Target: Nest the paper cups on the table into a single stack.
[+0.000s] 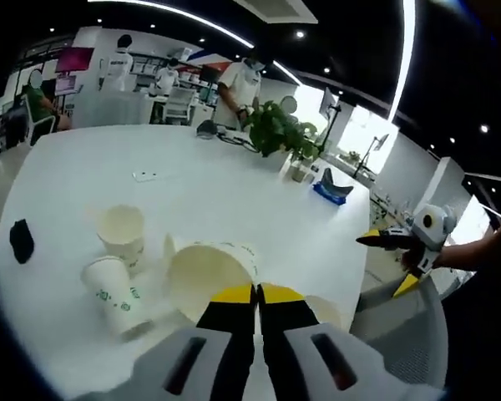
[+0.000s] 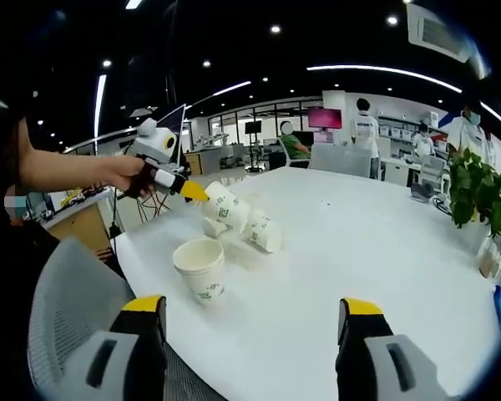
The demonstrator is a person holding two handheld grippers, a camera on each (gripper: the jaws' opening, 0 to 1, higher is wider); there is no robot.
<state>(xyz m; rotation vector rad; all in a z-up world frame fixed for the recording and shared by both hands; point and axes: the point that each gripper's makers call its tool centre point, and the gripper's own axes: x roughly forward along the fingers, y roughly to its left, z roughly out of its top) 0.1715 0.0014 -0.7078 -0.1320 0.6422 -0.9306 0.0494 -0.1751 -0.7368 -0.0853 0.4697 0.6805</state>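
On the round white desk (image 2: 384, 251), my left fingers (image 1: 256, 294) pinch one white paper cup (image 1: 207, 276) beside two others; my right fingers (image 2: 255, 311) are spread, ready for the upright cream cup (image 2: 200, 267).

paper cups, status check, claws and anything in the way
Left claw shut on a tipped paper cup. Right claw open, empty. Another tipped cup behind it, one upright cup nearer; none nested. Nothing in the way.
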